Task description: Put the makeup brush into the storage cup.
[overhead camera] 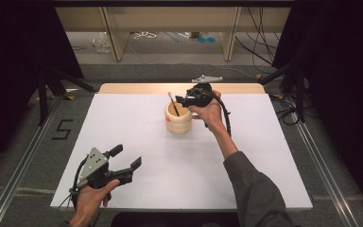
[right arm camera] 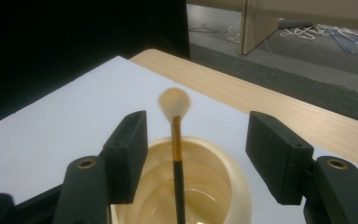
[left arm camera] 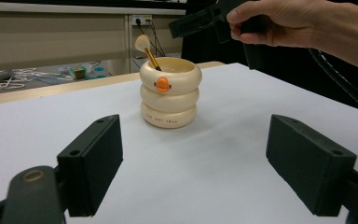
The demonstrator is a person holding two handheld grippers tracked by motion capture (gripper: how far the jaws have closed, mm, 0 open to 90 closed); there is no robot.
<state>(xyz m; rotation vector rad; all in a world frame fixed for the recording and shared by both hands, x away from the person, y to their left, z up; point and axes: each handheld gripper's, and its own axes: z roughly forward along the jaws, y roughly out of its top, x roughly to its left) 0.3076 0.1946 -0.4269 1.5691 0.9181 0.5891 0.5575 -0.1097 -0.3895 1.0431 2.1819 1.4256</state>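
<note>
Brush standing in cup

Right gripper (right arm camera: 193, 154) jaws wide, brush (right arm camera: 176, 140) between them untouched, leaning in cup (overhead camera: 178, 118). Left gripper (overhead camera: 126, 158) jaws wide, empty.

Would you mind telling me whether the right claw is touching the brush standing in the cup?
Apart. In the right gripper view the brush stands between the right claw's open jaws, with clear gaps either side.

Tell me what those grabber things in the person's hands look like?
Both are black, each with two flat, blocky jaws. The left gripper has a grey three-cornered plate on top, and so does the right gripper. A black cable trails from the right one. The person wears a dark grey sleeve.
</note>
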